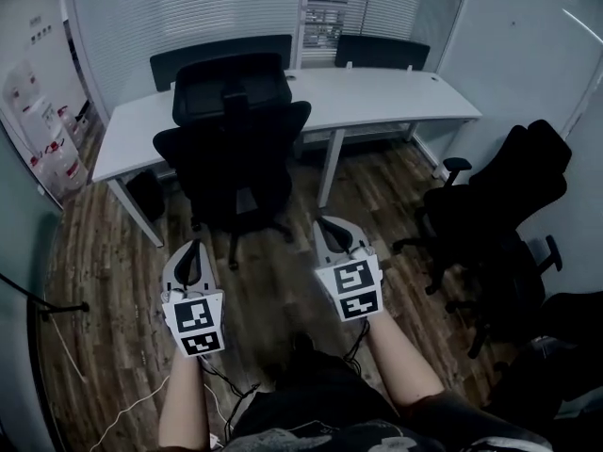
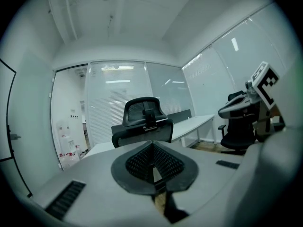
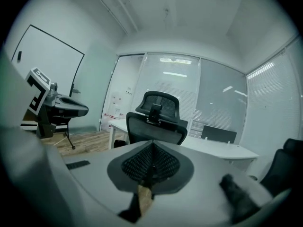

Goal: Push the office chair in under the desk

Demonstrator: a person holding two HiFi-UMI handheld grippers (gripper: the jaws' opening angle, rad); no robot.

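One white surface (image 1: 377, 97) spans 12 o'clock on a wood floor (image 1: 104, 281), with blinds (image 1: 188, 8) behind it. The office chair (image 1: 231, 139) stands at 11 o'clock, drawn out between you and the surface's edge. More black chairs (image 1: 499, 215) crowd 3 o'clock. Your left hand-held gripper (image 1: 191, 257) and right hand-held gripper (image 1: 332, 234) sit apart from it.

Left gripper view: jaws together, empty, chair at 12 o'clock.

Right gripper view: pinched closed too, nothing between.

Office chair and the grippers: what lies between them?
Only bare wood floor, in the head view; left gripper and right gripper, both shut, are short of the office chair.
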